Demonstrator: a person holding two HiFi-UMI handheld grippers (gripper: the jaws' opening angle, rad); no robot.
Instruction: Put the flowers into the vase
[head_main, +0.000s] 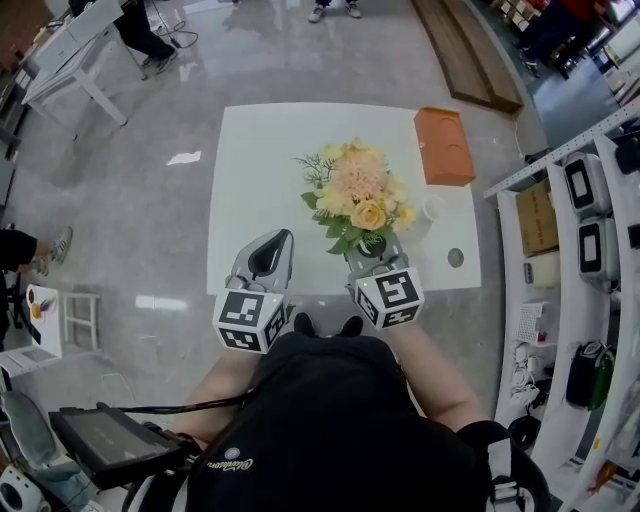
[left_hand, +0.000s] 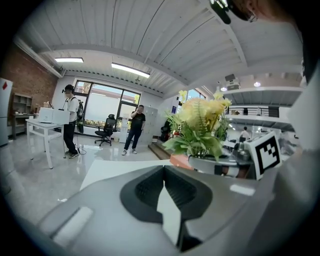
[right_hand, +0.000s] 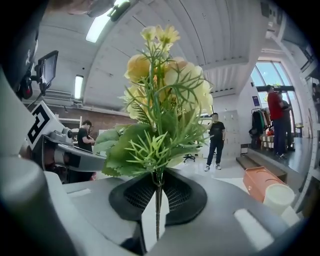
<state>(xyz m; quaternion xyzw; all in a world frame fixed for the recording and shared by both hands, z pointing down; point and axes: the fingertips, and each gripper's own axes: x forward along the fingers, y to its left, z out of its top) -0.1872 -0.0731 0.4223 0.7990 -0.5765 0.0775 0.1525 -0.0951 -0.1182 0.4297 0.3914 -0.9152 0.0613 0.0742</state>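
**Operator:** Jaw state?

**Unit:** My right gripper (right_hand: 158, 192) pinches the stem of the flowers (right_hand: 160, 100), with the blooms just beyond my tips. My left gripper (left_hand: 162, 187) has its jaws pressed together, empty.

**Operator:** Surface and clearance?

**Unit:** A white table (head_main: 260, 150) stands on glossy grey floor. An orange box (head_main: 443, 145) and a white cup (head_main: 432, 207) sit near its right edge. Shelving (head_main: 590, 230) lines the frame's right.

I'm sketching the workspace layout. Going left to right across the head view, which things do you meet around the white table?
left gripper → bunch of flowers → orange box → white shelving
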